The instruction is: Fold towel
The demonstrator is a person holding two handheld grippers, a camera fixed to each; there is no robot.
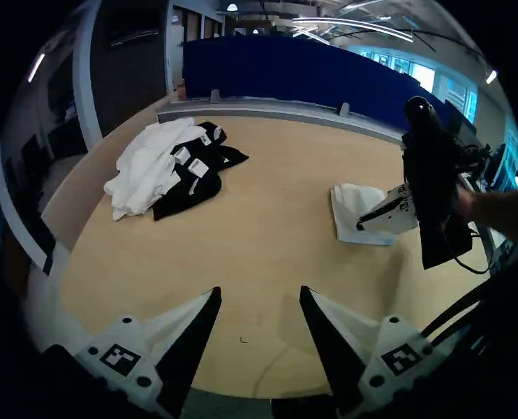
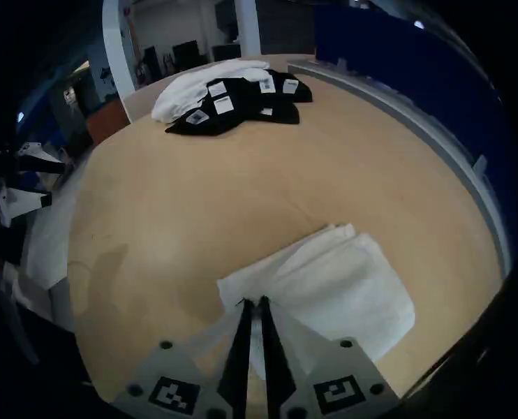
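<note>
Towel (image 2: 343, 293) edge between tips of right hand-held gripper (image 2: 254, 302)

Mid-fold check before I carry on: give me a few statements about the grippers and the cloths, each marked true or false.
1. The left gripper is open and holds nothing. True.
2. The right gripper is wide open over bare wood. False: its fingers are almost together at the edge of the folded white towel, with white cloth between them.
3. The pile on the far side of the table mixes white and black cloths. True.
4. The folded white towel lies on top of that pile. False: it lies by itself on the wood, well apart from the pile.
</note>
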